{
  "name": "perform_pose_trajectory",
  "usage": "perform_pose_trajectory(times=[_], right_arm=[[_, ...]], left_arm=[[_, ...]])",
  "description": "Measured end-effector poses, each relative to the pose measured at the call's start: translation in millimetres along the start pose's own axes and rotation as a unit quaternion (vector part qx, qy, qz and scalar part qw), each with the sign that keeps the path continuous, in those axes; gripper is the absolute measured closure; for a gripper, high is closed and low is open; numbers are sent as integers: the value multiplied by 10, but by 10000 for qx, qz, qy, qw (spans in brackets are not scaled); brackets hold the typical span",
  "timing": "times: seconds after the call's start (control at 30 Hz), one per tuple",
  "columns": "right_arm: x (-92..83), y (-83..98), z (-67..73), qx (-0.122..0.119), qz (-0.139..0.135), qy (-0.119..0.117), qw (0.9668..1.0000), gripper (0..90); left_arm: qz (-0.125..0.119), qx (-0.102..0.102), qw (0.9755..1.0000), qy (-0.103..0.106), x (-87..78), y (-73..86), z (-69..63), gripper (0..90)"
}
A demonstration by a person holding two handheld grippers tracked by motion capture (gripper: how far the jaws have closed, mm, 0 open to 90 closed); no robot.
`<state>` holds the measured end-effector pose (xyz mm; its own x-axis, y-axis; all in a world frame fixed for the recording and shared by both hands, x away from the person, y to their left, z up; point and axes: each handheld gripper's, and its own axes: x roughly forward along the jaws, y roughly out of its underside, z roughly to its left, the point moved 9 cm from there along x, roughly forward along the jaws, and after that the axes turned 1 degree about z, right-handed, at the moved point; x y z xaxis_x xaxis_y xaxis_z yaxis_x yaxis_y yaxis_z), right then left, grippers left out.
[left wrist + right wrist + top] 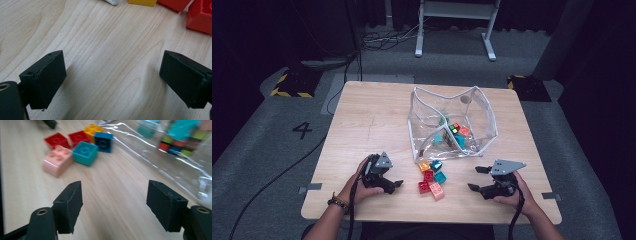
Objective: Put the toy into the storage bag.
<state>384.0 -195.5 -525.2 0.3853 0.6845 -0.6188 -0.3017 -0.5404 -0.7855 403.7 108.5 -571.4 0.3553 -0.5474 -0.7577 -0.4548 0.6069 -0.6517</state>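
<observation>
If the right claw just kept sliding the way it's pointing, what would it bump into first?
Probably the teal brick or the pink brick beside it: both lie ahead of the open right claw, with bare table between. Which comes first is hard to judge. The clear bag lies off to one side.

A lab or test studio is showing here: dark curtains are hanging around a grey carpet (272,150) bearing a taped number 4 (302,129), hazard-striped weights (292,82) and trailing cables (384,37).
</observation>
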Motion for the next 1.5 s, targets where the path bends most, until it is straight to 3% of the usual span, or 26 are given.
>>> perform_pose_trajectory(times=[0.37,0.47,0.6,0.67,1.03,1.17,1.2,1.23,1.3,1.33,1.5], right_arm=[[359,-110,606,-311,143,-725,9968,324],[503,-104,727,-393,267,-800,9957,319],[660,-82,786,-385,402,-809,9952,311],[715,-74,797,-305,500,-707,9958,295],[915,-208,853,-361,415,-450,9975,272],[917,-226,828,-179,382,-329,9986,396],[925,-239,802,-316,299,-309,9986,415],[915,-233,800,-260,298,-310,9987,431],[893,-228,765,-249,269,-250,9990,551],[880,-223,756,-156,266,-237,9992,565],[846,-198,723,-202,279,-262,9991,594]], left_arm=[[-1,-22,10000,15,2,1,-5,71],[0,-18,10000,12,2,1,-4,71],[0,-20,10000,14,2,1,-4,71],[1,-19,10000,14,1,1,-4,71],[0,-19,10000,14,1,1,-4,71],[1,-19,10000,13,1,1,-4,71],[-2,-18,10000,12,2,1,-4,71],[-1,-20,10000,13,1,1,-5,71],[-1,-21,10000,13,2,1,-5,71],[2,-18,10000,13,1,1,-4,71],[0,-18,10000,12,1,1,-4,71]])
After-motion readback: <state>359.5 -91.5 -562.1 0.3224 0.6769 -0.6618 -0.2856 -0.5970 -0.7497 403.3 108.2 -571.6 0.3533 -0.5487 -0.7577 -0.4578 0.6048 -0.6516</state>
